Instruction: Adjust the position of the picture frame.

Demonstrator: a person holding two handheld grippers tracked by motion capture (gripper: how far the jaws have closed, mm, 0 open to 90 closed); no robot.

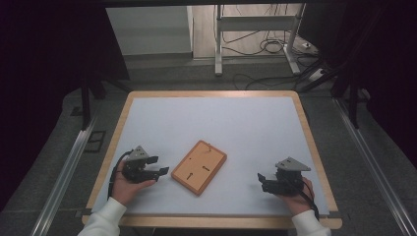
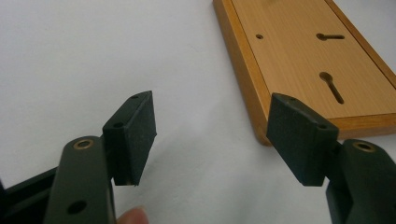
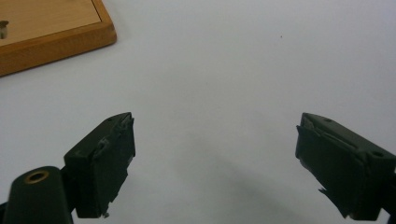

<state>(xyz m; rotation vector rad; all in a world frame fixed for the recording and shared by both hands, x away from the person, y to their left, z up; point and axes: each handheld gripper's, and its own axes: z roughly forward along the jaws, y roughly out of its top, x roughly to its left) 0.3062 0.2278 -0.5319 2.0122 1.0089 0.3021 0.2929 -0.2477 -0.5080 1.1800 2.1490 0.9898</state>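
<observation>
One white-topped table (image 1: 211, 118) with a light wood rim, and on it one wooden board (image 1: 199, 166), lying flat and skewed near the middle toward the person's edge, back face up with two keyhole slots (image 2: 331, 87) and one small round hole (image 2: 259, 36). Two grippers, one per hand: left gripper (image 1: 158, 166) low over the table just left of the board, jaws spread wide with nothing between them, and in its own view the board's near corner sits just beyond the right jaw, not touching. Right gripper (image 1: 262, 181) well right of the board, jaws also spread and empty over bare white surface, and one fingertip (image 2: 133, 217) shows at the bottom of the left gripper view.
</observation>
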